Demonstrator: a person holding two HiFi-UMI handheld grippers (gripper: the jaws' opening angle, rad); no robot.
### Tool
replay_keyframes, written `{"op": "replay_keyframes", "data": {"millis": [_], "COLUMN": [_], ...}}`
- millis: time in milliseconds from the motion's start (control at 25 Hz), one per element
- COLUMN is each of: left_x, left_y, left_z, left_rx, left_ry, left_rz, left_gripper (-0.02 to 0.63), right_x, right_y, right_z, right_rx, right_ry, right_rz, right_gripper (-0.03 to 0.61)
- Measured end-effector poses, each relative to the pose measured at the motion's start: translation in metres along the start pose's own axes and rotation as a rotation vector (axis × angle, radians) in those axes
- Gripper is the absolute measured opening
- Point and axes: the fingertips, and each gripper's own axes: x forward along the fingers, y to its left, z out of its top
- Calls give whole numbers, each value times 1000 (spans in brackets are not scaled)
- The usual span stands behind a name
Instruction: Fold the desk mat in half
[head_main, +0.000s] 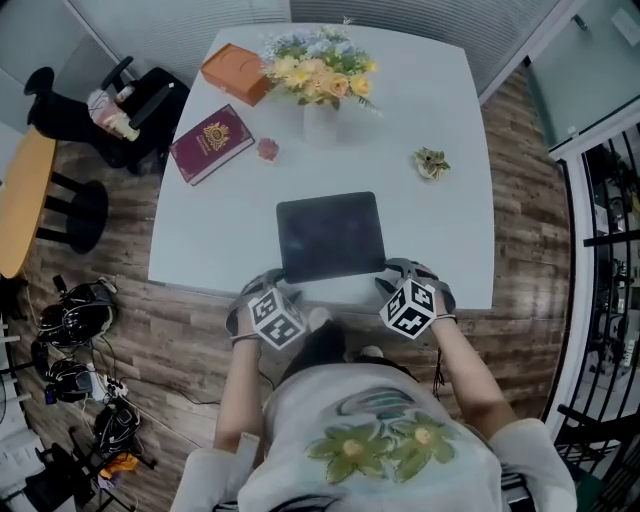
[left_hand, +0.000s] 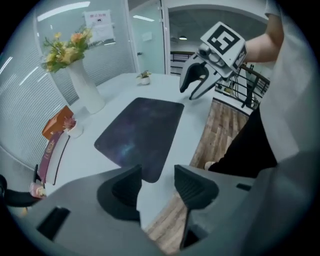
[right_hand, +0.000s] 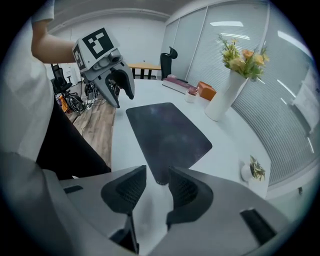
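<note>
A dark desk mat (head_main: 330, 236) lies flat and unfolded on the white table (head_main: 450, 230), its near edge close to the table's front edge. My left gripper (head_main: 270, 292) hovers at the mat's near left corner, and my right gripper (head_main: 402, 280) at its near right corner. In the left gripper view the jaws (left_hand: 157, 184) stand open, with the mat's corner (left_hand: 150, 172) just beyond the gap. In the right gripper view the jaws (right_hand: 157, 187) are open too, and the mat's other near corner (right_hand: 161, 177) shows past them. Neither gripper holds anything.
A white vase of flowers (head_main: 320, 85) stands behind the mat. A maroon book (head_main: 211, 143), an orange box (head_main: 237, 72) and a small pink item (head_main: 267, 149) lie at the back left. A small plant (head_main: 431, 162) sits to the right. A chair (head_main: 120, 105) is off the table's left.
</note>
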Motion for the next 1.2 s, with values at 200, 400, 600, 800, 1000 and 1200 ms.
{"op": "replay_keyframes", "data": {"millis": [200,400,600,800,1000,1200], "left_x": [21,32,35,38,36,33], "left_y": [3,2,1,0,5,13], "left_z": [-8,-13,-13,-13,-11,-10], "left_rx": [94,119,100,88,54,10], "left_ry": [54,78,85,96,59,-12], "left_rz": [-32,-71,-130,-159,-181,-184], "left_gripper": [202,198,192,192,174,118], "right_x": [20,33,42,44,43,43], "right_y": [2,2,-1,6,3,0], "right_z": [-11,-17,-21,-21,-21,-20], "right_rx": [-51,-80,-61,-72,-20,17], "right_ry": [65,109,140,151,142,121], "right_rz": [27,49,80,122,168,171], "right_gripper": [147,147,147,114,109,90]}}
